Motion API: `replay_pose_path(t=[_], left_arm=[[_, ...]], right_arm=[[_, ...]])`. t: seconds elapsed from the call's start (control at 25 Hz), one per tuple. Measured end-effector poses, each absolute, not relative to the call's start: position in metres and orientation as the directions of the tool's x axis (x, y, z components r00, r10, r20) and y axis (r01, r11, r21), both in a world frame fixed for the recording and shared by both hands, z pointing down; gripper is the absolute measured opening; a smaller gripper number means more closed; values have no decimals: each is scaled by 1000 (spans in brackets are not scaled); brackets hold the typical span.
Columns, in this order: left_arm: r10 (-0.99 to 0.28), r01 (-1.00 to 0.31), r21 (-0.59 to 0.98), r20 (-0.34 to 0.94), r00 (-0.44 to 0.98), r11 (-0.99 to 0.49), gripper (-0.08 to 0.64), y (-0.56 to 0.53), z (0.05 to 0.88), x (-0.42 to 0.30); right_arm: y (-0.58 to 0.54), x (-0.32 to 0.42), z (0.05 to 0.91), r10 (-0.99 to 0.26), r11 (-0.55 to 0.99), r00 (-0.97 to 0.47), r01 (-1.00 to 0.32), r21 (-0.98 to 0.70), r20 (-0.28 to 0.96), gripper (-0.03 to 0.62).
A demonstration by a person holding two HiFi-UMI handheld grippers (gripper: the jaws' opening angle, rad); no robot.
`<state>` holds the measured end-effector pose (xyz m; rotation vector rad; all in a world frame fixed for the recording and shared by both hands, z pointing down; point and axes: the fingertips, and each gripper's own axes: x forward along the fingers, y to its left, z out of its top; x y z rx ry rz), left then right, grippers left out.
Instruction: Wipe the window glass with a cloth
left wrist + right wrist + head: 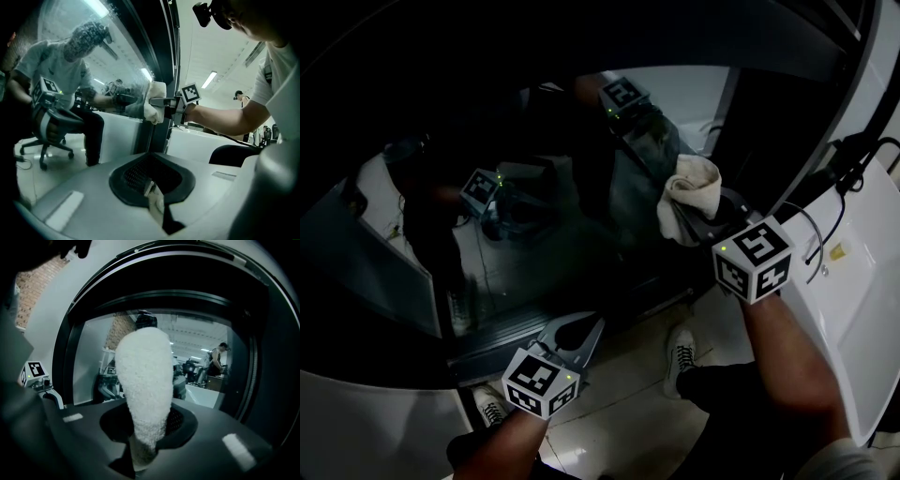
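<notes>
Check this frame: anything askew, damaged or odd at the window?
Nothing stands out. The right gripper holds the cloth bunched at the glass; the left gripper hangs low, shut and empty. No crack or spill shows.

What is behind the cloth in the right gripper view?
The window glass in its dark frame; it shows a lit room and a person at right. The cloth, clamped in the right gripper, covers the pane's middle; that part is hidden.

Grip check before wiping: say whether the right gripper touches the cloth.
Touching. In the right gripper view, the right gripper clamps the cloth at its base.
</notes>
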<state>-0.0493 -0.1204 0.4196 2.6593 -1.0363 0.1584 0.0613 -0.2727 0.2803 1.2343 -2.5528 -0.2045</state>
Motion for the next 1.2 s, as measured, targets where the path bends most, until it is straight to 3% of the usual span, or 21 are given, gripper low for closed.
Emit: replay_pose_path(t=[0.8, 1.2], left_arm=[[-677, -708, 192, 208, 706, -679, 15, -104, 406, -78], [-771, -807, 185, 239, 591, -561, 15, -78, 403, -136]], right_arm=[[-276, 68, 281, -873, 487, -447, -826, 284, 196, 86], [-274, 69, 282, -911, 409, -371, -871, 271, 182, 75]])
